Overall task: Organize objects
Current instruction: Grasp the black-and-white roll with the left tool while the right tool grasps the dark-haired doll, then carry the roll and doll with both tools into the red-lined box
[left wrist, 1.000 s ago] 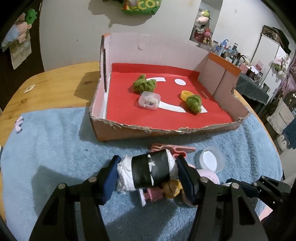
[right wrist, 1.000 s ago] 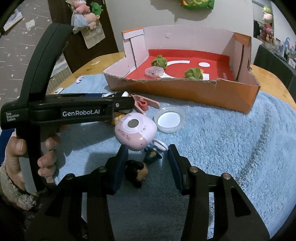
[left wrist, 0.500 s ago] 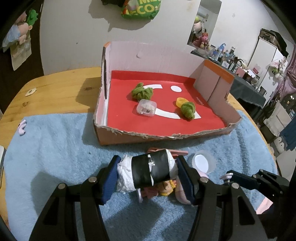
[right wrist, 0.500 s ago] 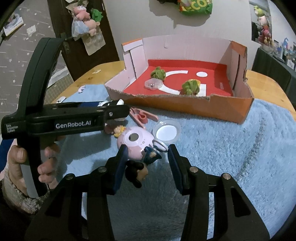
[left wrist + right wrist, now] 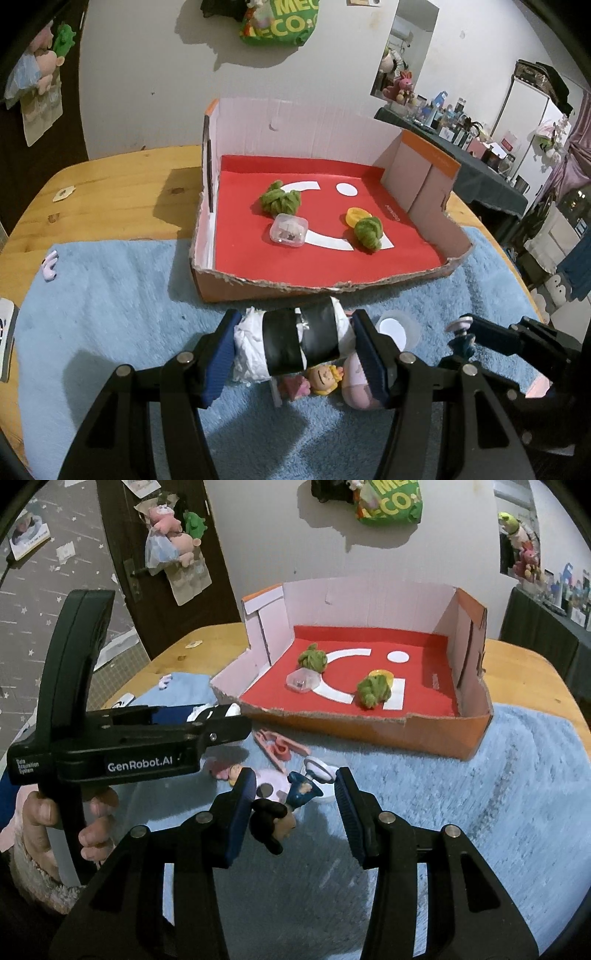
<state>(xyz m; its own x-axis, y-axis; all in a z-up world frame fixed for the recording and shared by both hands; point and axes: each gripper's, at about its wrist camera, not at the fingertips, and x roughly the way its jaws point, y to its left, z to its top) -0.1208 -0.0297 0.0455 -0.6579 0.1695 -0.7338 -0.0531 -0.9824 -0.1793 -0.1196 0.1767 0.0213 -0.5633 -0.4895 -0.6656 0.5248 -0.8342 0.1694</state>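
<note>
My left gripper (image 5: 295, 349) is shut on a white bundle wrapped in black tape (image 5: 295, 343) and holds it above the blue towel, in front of the cardboard box (image 5: 258, 288) with the red floor. My right gripper (image 5: 295, 805) is shut on a small dark-haired figurine (image 5: 280, 816), lifted off the towel; it also shows in the left wrist view (image 5: 461, 338). The box holds two green yarn balls (image 5: 279, 197) (image 5: 369, 229), a clear plastic case (image 5: 290, 230) and a yellow piece (image 5: 356, 216).
On the blue towel (image 5: 110, 302) lie a blonde doll (image 5: 321, 378), a pink round device (image 5: 354, 380), a clear round lid (image 5: 395, 328) and a pink clip (image 5: 277, 747). A small lilac clip (image 5: 50, 264) lies at the towel's left edge. The wooden table (image 5: 110, 192) extends behind.
Both grippers have risen and drawn back from the towel with their objects. The figurine has left the towel in the right gripper.
</note>
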